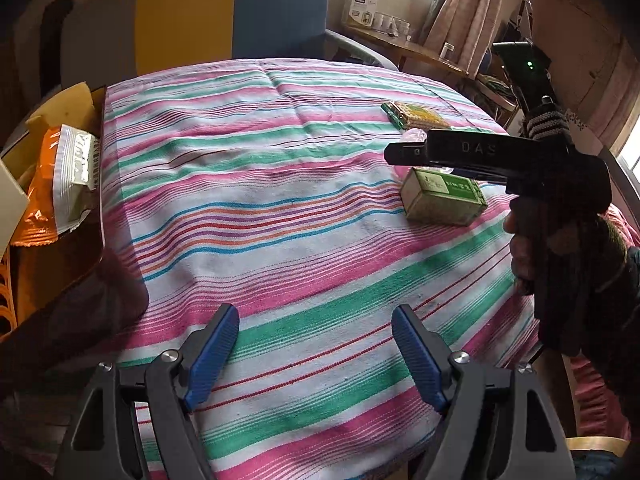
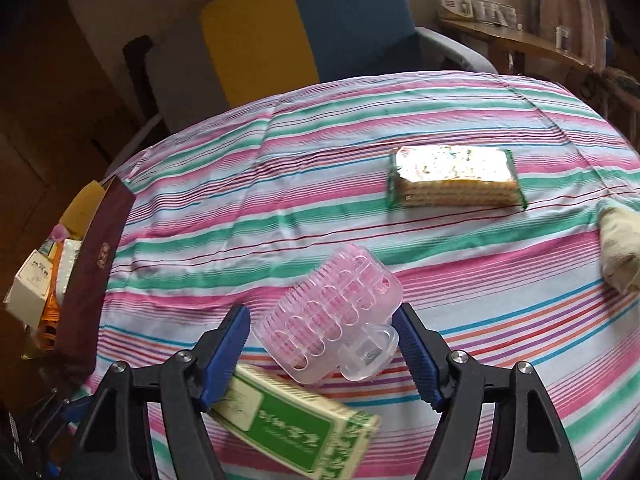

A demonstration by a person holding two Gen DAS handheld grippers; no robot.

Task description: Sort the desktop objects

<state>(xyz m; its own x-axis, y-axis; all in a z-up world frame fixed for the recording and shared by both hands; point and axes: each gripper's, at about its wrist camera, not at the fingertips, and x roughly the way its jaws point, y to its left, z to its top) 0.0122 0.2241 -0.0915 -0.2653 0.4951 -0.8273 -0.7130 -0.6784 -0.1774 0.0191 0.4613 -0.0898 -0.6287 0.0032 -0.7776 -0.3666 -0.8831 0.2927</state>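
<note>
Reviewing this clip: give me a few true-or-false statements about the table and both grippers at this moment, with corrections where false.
1. The left gripper holds a green box. False: its jaws stand open over bare striped cloth, nothing between them.
2. A clear pink plastic holder sits between the right gripper's fingers. True.
3. The green box stands upright on the cloth. False: it lies flat, below the pink holder in the right wrist view.
4. A packet of biscuits lies farther back on the cloth, apart from both grippers. True.
5. The cloth is plain white. False: it is striped in pink, green and white.
</note>
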